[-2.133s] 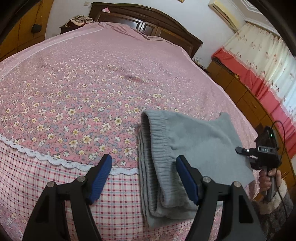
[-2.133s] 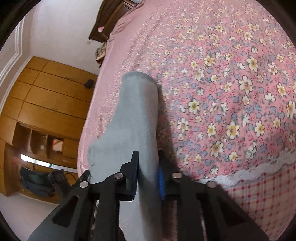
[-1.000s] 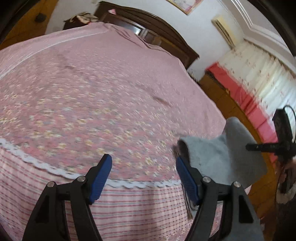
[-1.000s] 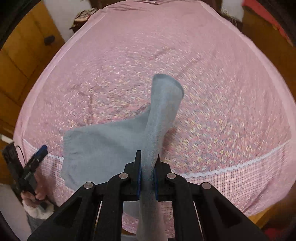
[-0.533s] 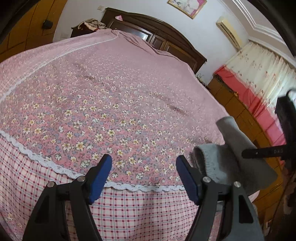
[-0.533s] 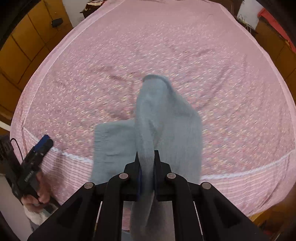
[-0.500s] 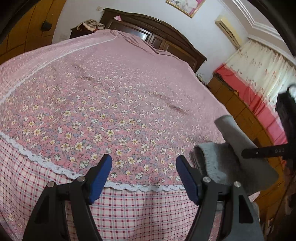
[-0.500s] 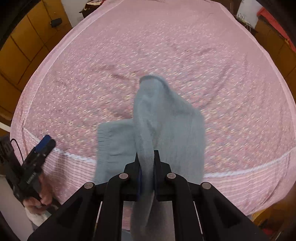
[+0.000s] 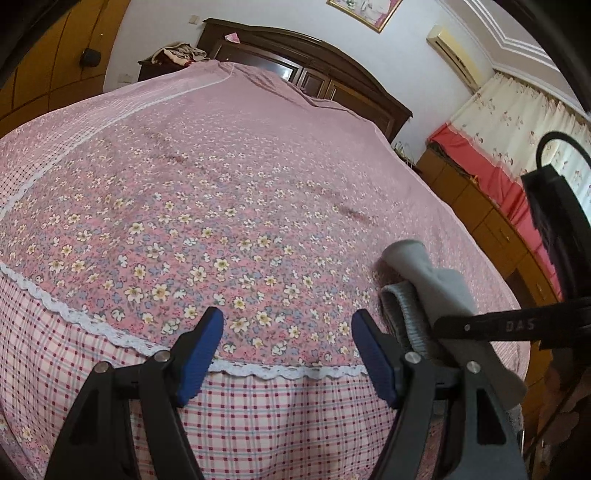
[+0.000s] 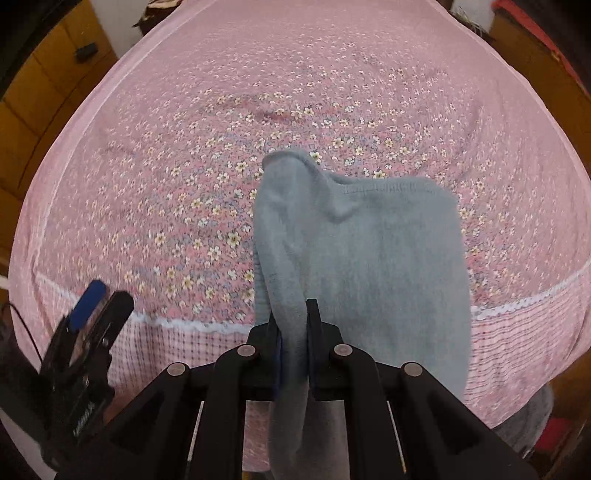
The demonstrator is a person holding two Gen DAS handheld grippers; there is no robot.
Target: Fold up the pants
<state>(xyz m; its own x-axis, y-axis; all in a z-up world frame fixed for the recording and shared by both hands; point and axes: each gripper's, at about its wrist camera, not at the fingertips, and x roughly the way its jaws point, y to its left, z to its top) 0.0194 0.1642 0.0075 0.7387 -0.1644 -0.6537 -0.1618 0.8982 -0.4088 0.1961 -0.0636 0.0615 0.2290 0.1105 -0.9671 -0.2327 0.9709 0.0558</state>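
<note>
On the left wrist view, the left gripper (image 9: pixel 286 350) stands wide, its blue pads (image 9: pixel 199 349) apart with nothing between them, over the near edge of the bed (image 9: pixel 221 192). A flowered pink spread covers the bed, with a white lace band (image 9: pixel 258 371) and a checked border below it. At 3 o'clock from the gripper lie the grey pants (image 9: pixel 436 291), bunched at the bed's near right edge, a ribbed band showing on the near side. Across them reaches one black finger of the right gripper (image 9: pixel 513 326), bearing pale letters that seem to read "DAS". At 12 o'clock stands a dark headboard (image 9: pixel 314 66); at 1 o'clock hang a framed picture (image 9: pixel 364 11) and an air unit (image 9: pixel 452 55); at 2 o'clock hang flowered curtains (image 9: pixel 517 122) above wooden cabinets (image 9: pixel 480 221).

Over on the right wrist view, the right gripper (image 10: pixel 293 347) is pinched narrow on a fold of the pants (image 10: pixel 362 258). The cloth runs up from the jaws toward 12 o'clock and spreads to 2 o'clock over the spread, a stitched hem along its far edge; a strip hangs down below the jaws. At 9 o'clock the left gripper (image 10: pixel 86 321) shows, one blue pad visible; whether it gapes cannot be told from this side. Pale writing on its body is too blurred to read. Wooden doors (image 10: pixel 55 92) stand at 10 o'clock.
</note>
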